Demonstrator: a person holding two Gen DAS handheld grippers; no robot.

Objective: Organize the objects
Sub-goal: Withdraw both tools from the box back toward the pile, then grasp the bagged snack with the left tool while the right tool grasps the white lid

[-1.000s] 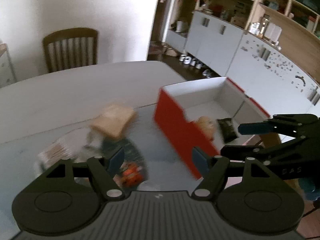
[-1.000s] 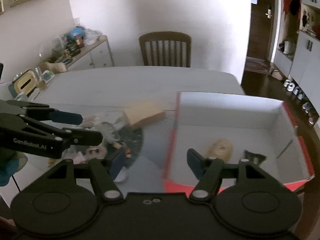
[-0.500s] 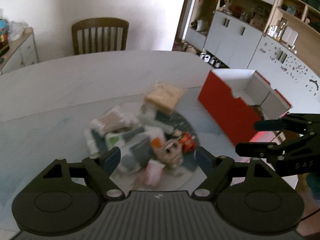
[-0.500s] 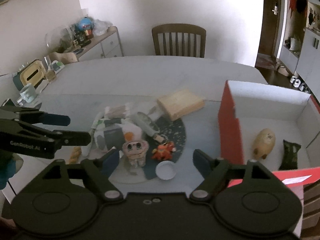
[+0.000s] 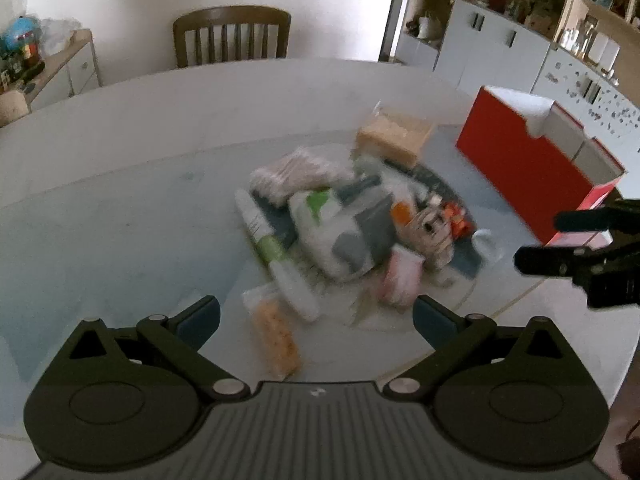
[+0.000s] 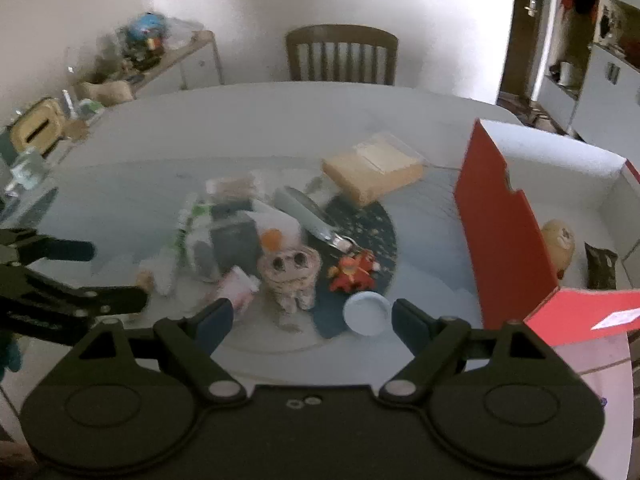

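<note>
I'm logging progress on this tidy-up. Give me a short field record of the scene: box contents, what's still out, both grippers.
container: red box, open top, right of the pile
in box: tan figure; dark packet
still on table: pig figure, red toy, round white lid, tan block, blurred packets
left gripper: open, empty, jaws just widened
right gripper: open, empty, jaws just widened

You see a red box (image 6: 505, 236) of matt cardboard, white inside, a smooth pale table (image 6: 280, 120), a wooden chair (image 6: 341, 56) and glossy plastic wrappers (image 5: 276, 328).
</note>
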